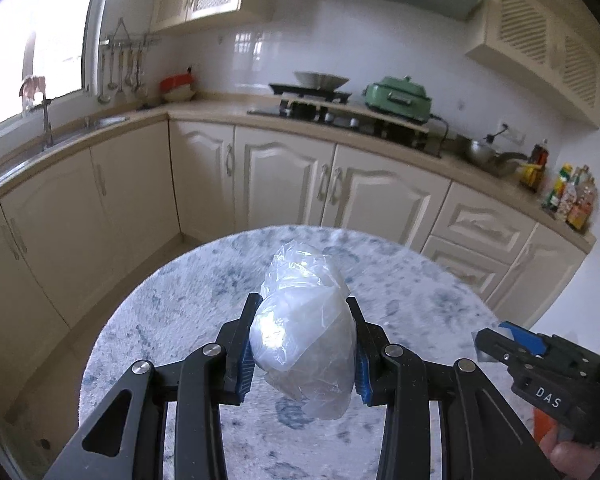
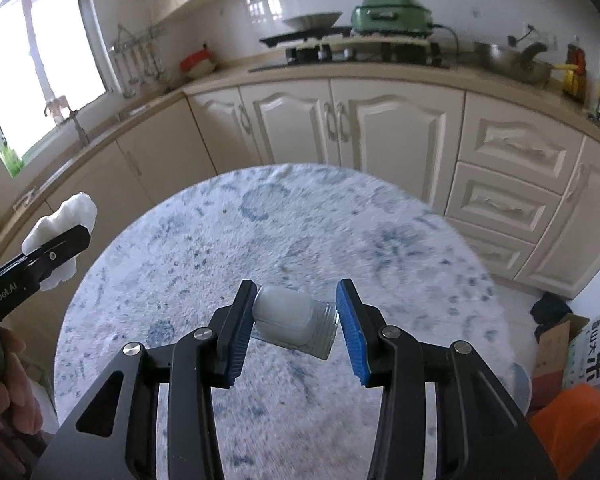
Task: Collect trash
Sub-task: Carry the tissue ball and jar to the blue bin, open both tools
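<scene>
a crumpled plastic bag was clamped by the left gripper, a small plastic bottle by the right gripper; both grips were best kept firm until a bin was reached.

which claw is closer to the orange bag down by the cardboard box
Right. The right claw, gripping a small plastic bottle, is beside the orange bag; the left claw sits across the rug.
</scene>
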`<state>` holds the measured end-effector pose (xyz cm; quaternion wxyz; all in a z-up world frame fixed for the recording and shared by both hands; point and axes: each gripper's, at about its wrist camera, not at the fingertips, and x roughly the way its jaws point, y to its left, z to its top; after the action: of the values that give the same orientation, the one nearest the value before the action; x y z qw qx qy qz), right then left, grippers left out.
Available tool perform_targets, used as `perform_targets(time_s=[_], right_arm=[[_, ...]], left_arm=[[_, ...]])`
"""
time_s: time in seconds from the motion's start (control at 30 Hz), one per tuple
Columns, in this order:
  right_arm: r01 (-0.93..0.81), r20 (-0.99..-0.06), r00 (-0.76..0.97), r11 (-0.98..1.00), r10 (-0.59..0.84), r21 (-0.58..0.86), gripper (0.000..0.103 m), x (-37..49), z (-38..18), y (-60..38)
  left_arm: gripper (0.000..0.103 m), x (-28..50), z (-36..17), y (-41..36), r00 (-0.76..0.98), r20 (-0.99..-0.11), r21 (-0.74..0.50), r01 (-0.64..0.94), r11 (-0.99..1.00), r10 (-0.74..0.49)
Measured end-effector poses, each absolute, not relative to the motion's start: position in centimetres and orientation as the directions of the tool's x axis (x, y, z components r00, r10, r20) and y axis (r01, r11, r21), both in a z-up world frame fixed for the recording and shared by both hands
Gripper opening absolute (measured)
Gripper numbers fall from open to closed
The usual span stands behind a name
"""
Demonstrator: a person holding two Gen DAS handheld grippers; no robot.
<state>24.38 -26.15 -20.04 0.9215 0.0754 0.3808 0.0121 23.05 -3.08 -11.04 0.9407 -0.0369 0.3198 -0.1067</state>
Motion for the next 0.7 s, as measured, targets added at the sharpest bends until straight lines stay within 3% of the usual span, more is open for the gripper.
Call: perform_targets(time_s=[0.7], right_arm=[[0.119,-0.55,0.835,0.977,-0.001,0.179,0.042,16.6,-12.2,-34.3]], left_arm=[[0.036,11.4,-5.7,-10.8,0.809,-0.471,-0.094,0.35,0.932,-0.351]])
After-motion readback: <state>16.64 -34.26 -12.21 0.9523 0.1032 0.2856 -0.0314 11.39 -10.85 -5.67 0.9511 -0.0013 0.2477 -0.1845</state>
